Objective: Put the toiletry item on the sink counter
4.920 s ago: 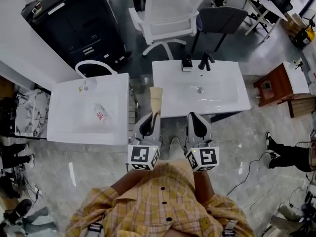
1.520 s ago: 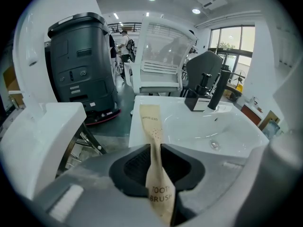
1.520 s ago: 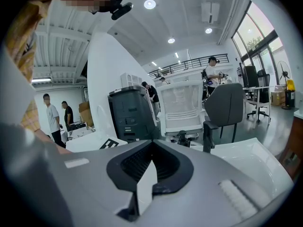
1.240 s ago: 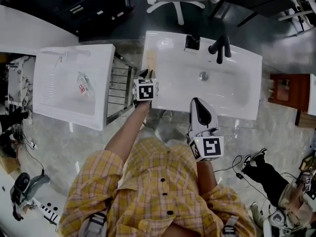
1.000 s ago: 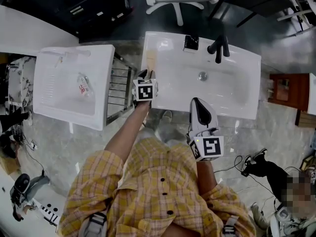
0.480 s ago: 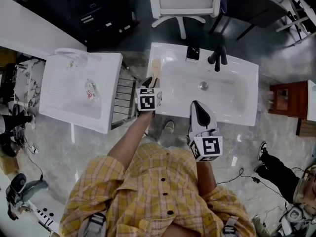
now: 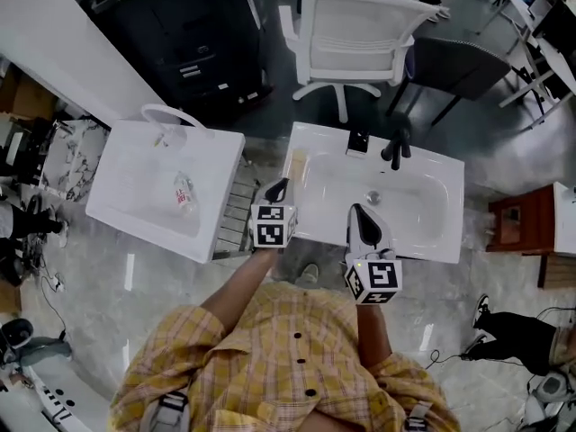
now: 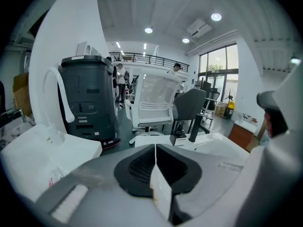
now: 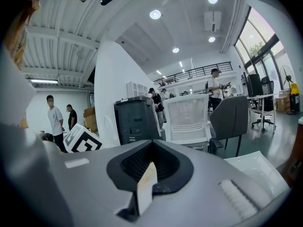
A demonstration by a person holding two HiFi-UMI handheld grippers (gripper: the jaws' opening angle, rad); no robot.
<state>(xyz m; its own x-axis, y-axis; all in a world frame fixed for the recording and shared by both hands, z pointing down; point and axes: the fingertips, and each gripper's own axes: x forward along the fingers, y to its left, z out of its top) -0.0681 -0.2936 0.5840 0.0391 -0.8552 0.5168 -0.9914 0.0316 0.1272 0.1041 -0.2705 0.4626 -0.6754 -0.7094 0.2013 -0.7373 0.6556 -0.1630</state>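
The toiletry item (image 7: 297, 164), a tan tube, lies flat on the left strip of the white sink counter (image 7: 450, 241), beside the basin. My left gripper (image 7: 277, 187) hovers just short of it, above the counter's front left corner. Its jaws have just been closing, and in the left gripper view the left gripper (image 8: 155, 148) shows its pads meeting with nothing between them. My right gripper (image 7: 362, 212) hangs over the counter's front edge, also shut and empty, as the right gripper (image 9: 151, 144) shows in its own view. The tube is hidden in both gripper views.
A black faucet (image 7: 396, 147) and a small black holder (image 7: 357, 142) stand at the counter's back. A second white sink (image 7: 117, 214) at the left holds a plastic bottle (image 7: 184, 192). Behind are a white chair (image 7: 351, 34), a dark chair (image 7: 450, 61) and a black cabinet (image 7: 180, 34).
My left gripper, which carried the tan tube several seconds ago, has drawn back from the counter's left edge, risen and closed. The tube stays on the counter. The right gripper rose slightly.
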